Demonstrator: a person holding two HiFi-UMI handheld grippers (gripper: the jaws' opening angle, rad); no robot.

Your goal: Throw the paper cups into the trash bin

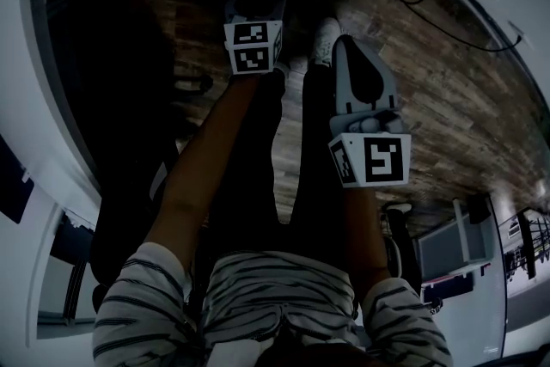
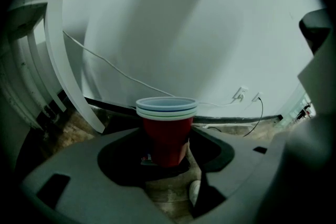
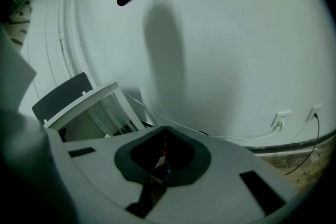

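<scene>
The left tool (image 1: 260, 6) is clenched on a stack of paper cups (image 2: 167, 131), its jaws pressing the red outer cup from both sides while the pale nested rims (blue topmost) stand upright above them. The right tool (image 1: 341, 47) is empty, jaws pressed together, and hangs just beside the person's leg, apart from the cups. Below both lies a wood-plank floor (image 1: 447, 90) with open room ahead, bounded by a white wall (image 2: 199, 23) carrying wall sockets (image 2: 240, 94) low down; a white frame (image 2: 52, 50) closes off the left side. Each marker cube (image 1: 252, 47) bears black-and-white square patterns.
</scene>
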